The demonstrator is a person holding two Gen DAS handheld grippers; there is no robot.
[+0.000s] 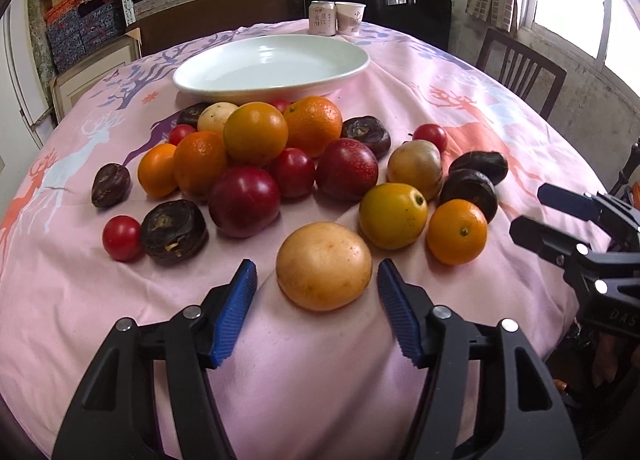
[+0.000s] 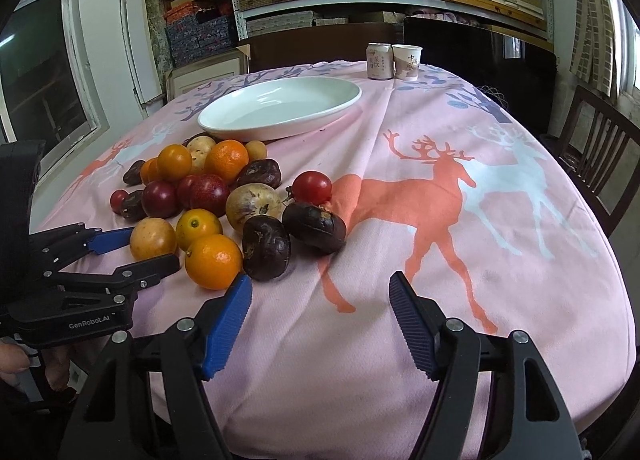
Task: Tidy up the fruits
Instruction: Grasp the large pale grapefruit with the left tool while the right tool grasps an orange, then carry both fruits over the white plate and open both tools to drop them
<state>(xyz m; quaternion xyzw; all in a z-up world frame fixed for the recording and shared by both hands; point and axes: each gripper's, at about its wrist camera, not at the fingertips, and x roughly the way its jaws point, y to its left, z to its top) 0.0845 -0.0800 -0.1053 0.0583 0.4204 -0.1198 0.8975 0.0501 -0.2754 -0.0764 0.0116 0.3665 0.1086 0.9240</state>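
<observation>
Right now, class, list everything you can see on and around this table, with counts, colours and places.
plate: one, white, empty, behind the fruit pile
can: one, pale, far table edge
paper cup: one, pale, beside the can
oranges: four, orange, spread through the pile
yellow-orange fruits: two, smooth, centre and near right
red plums: three, dark red, mid-pile
cherry tomatoes: four, red, scattered
dark fruits: six, brown-black, around the edges
tan fruits: at least three, nearest one in front
tablecloth: one, pink with deer
chair: one, dark wood, right
left gripper: open, astride the nearest tan fruit
right gripper: open, over bare cloth
</observation>
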